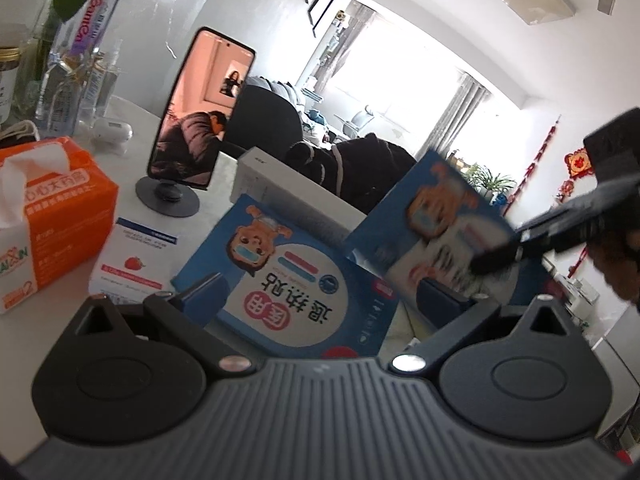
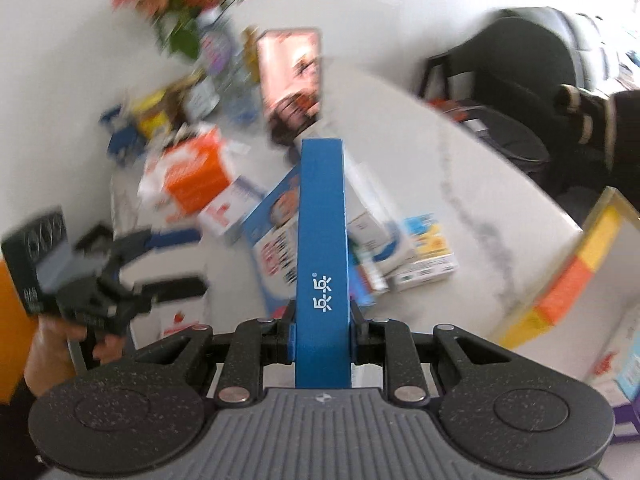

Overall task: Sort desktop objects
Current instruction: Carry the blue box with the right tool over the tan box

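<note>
- The right gripper (image 2: 322, 344) is clamped on a flat blue box (image 2: 322, 240), seen edge-on in its own view, with the narrow spine running straight out from between the pads.
- In the left wrist view that same blue box (image 1: 436, 216) hangs tilted and blurred above the table, pinched at its right edge by the right gripper (image 1: 504, 250), a hand (image 1: 616, 260) behind it.
- The left gripper (image 1: 320, 300) has its fingers spread wide, one at either side of a second blue box (image 1: 296, 280) that lies flat on the table with its cartoon face upside down; the fingers (image 1: 202, 288) stand clear of its edges.
- From the right wrist view the left gripper (image 2: 176, 260) shows at the left with jaws apart, beside that lying blue box (image 2: 276, 232).
- Just left of the lying box sits a small white box with a strawberry (image 1: 132, 256).
- Further left is an orange tissue pack (image 1: 52, 216), a tissue sticking out of its top slot.
- Behind the lying box stands a white carton (image 1: 260, 180).
- A phone (image 1: 200, 108) stands upright on a round stand, screen lit.
- At the far left, clear bottles (image 1: 80, 60) stand against the wall.
- In the right wrist view, small boxes (image 2: 424, 256) lie right of the held box on the white table (image 2: 460, 168).
- An open cardboard box (image 2: 560, 296) with yellow and orange walls sits at the table's right edge; its contents are blurred.
</note>
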